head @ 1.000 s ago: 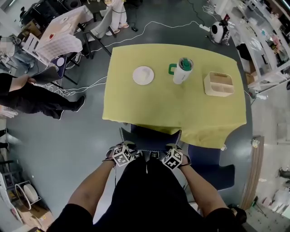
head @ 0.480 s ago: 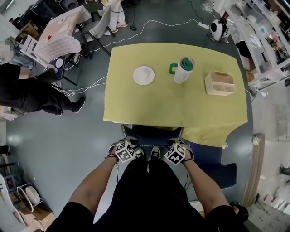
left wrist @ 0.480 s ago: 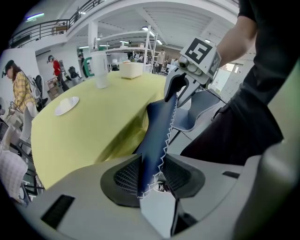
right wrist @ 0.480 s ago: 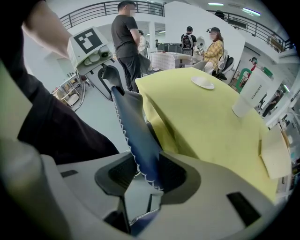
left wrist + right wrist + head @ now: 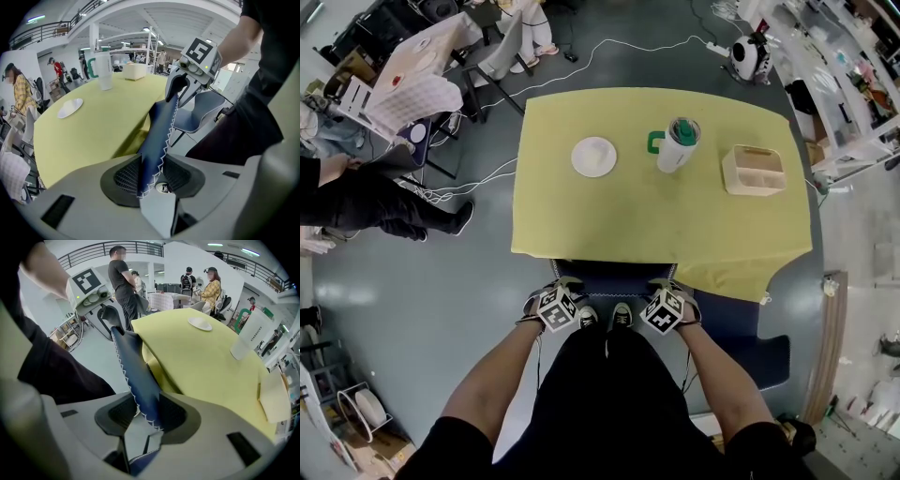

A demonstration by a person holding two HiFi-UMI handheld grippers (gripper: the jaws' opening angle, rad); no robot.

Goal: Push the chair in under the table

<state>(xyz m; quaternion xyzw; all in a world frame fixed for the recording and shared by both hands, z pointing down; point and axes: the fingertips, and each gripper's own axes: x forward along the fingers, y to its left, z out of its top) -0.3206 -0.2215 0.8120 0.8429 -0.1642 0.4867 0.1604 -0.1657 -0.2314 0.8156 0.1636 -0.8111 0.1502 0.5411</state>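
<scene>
Left gripper (image 5: 562, 292), right gripper (image 5: 667, 292): both clenched on blue chair (image 5: 614, 278) backrest top edge, beside yellow table (image 5: 581, 220).

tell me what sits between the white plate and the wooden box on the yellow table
A white cup with a green lid and handle stands between the plate and the wooden box, nearer the box. The head view shows it.

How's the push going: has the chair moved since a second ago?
Yes. The chair slid farther under the table, judged against its yellow cloth edge.
</scene>
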